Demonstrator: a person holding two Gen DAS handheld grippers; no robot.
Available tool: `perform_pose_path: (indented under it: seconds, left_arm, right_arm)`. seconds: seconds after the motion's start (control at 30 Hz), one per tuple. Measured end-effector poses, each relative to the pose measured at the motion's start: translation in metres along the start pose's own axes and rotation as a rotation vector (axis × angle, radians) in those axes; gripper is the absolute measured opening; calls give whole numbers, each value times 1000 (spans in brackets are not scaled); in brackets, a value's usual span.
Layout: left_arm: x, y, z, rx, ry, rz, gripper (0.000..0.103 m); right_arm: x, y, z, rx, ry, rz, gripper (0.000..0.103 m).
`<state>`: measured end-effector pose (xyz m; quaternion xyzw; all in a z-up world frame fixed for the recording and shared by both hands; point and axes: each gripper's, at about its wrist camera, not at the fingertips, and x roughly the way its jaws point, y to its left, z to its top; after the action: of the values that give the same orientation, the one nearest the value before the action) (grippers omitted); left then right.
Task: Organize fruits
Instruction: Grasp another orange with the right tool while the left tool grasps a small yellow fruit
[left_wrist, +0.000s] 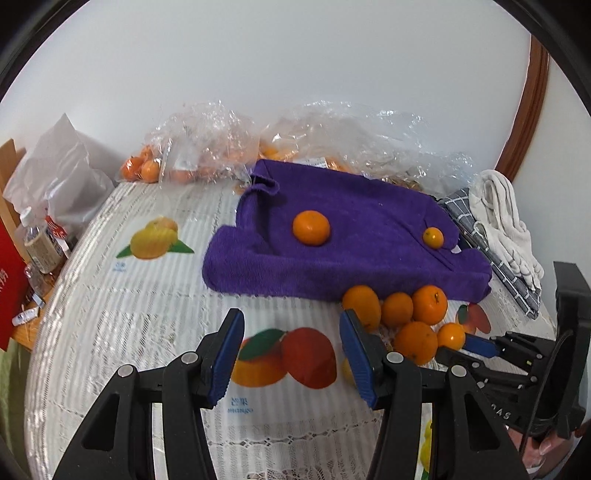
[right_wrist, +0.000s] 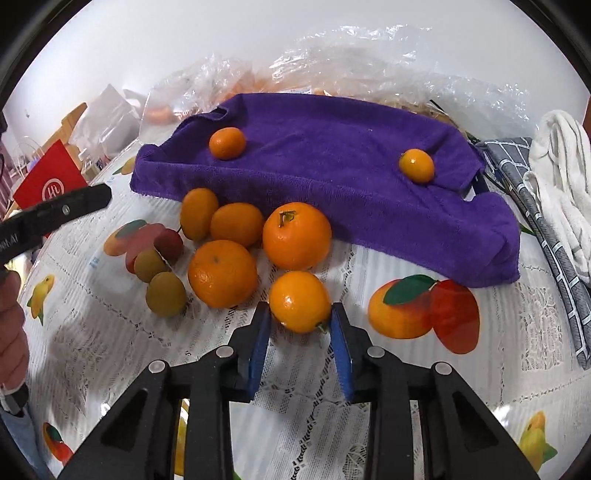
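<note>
A purple towel (right_wrist: 332, 173) lies across the table with a mandarin (right_wrist: 226, 143) on its left part and a smaller one (right_wrist: 416, 165) on its right part. Several mandarins (right_wrist: 296, 235) sit bunched on the tablecloth in front of it, with two small brownish-green fruits (right_wrist: 165, 294) beside them. My right gripper (right_wrist: 300, 311) is shut on the nearest small mandarin (right_wrist: 299, 295), one blue pad on each side. My left gripper (left_wrist: 291, 321) hovers open over the cloth, left of the bunch (left_wrist: 413, 338), with nothing between its fingers.
Clear plastic bags (left_wrist: 207, 147) holding more mandarins lie behind the towel along the wall. A grey checked cloth (left_wrist: 513, 273) and a white cloth (left_wrist: 506, 225) are at the right edge. Bottles (left_wrist: 40, 240) and a red box (left_wrist: 11, 288) stand off the left side.
</note>
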<state>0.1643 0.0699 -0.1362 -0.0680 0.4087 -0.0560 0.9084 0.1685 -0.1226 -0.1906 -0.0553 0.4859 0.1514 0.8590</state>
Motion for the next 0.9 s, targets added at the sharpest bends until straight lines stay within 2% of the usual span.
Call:
perform_pose_path:
  seconds: [0.1,0.27,0.4,0.47,0.73,0.8,0.9]
  left_arm:
    - [4,-1,-4,-2,17,3,51]
    - [8,-6,-9,16,31,-2,51]
    - [13,-12,-13,21,60,-72,51]
    - [14,-15,-15,34,67,-83,51]
    - [28,-26,-23,22,129,-156,51]
    - [32,-29,-24,20,131,-145,50]
    - [38,-32,-25,15,144,-141,38]
  right_arm:
    - [-10,-8,0,-6,-29,-31,32]
    - [-23,-48,8,88,-97,-85,32]
    - [-20,-68,4,145,-125,-90,32]
    - [-17,-76,2,167,-124,-91,32]
    - [-12,-81,-1,201,-121,-58,32]
    - [-10,-81,-3,205,-113,-56,32]
    - [-7,-79,-4,198,-95,-54,32]
